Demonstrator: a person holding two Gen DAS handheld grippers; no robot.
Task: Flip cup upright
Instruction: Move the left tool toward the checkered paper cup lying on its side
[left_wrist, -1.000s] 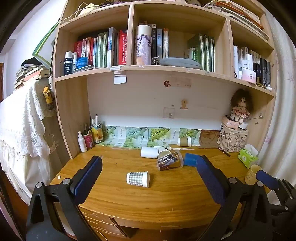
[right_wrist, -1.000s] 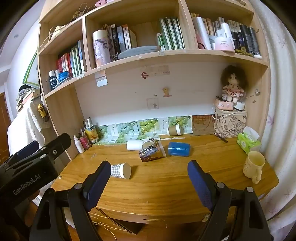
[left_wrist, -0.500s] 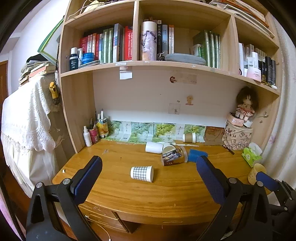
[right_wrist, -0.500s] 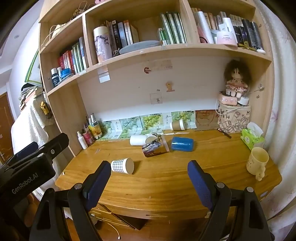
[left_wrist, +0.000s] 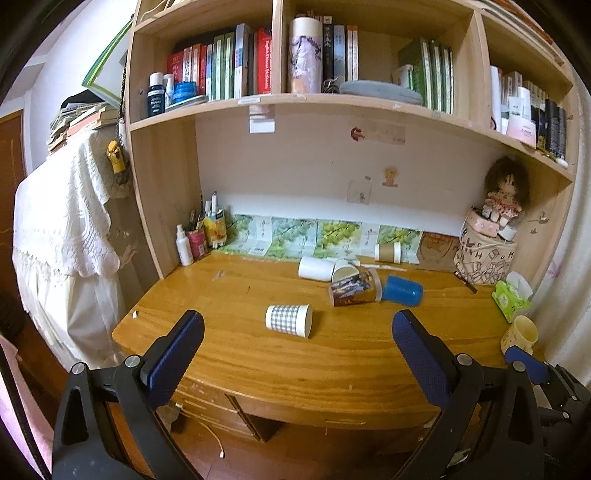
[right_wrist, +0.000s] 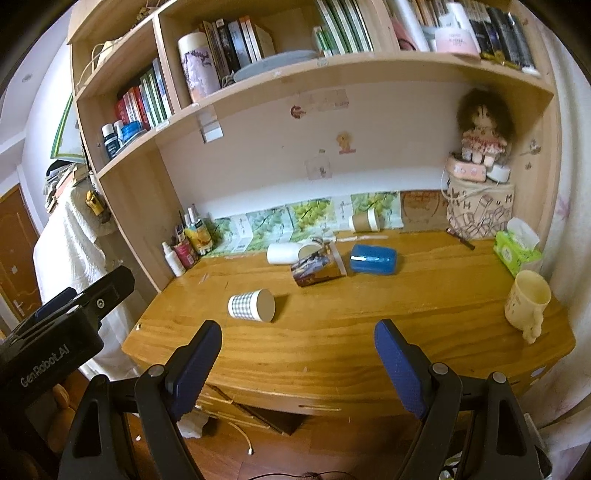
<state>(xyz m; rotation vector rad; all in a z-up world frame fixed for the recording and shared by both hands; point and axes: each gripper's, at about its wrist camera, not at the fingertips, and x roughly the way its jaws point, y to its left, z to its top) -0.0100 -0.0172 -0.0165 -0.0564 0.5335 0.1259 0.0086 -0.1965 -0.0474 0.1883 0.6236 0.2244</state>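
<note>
**Off the desk's near edge, both grippers spread and empty**

Short of the wooden desk (left_wrist: 258, 354), the left gripper (left_wrist: 297, 326) and right gripper (right_wrist: 297, 336) hover with jaws wide apart, grasping nothing. Beyond them the checked paper cup (left_wrist: 289, 320) lies on its side, alone mid-desk. Farther back lie a picture-printed cup (left_wrist: 354, 287), a blue cup (left_wrist: 402, 290) and a white cup (left_wrist: 316, 267); a cream mug (right_wrist: 527, 300) stands upright at the right.
</note>
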